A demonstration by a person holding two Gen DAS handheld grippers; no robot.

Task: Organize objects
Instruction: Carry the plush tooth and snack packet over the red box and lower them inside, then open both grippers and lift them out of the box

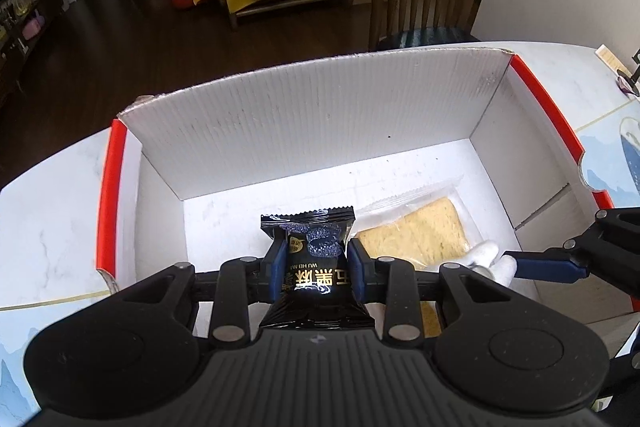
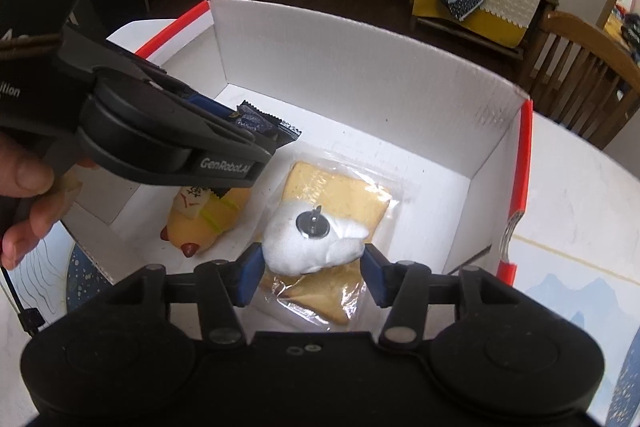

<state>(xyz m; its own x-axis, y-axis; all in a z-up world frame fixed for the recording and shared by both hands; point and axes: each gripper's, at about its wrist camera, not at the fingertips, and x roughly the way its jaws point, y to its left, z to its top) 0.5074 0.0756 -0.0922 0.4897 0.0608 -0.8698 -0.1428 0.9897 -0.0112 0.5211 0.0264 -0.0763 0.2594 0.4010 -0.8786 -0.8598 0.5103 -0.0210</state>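
The left claw (image 1: 318, 269) grips a black snack packet (image 1: 316, 259) by its sides and holds it over the open box (image 1: 304, 123), which sits near the counter's (image 1: 52, 227) far edge; judging by this, the packet is about to be dropped in with the rest. On the box floor lie a yellow toy (image 2: 208, 223) at the left and a wrapped biscuit (image 2: 340, 195) to its right. The right claw (image 2: 314, 267) reaches in from the near side, angled downward, its jaws wide around a white plush (image 2: 308, 243) resting on the biscuit. Whether its pads touch the plush, I cannot tell.
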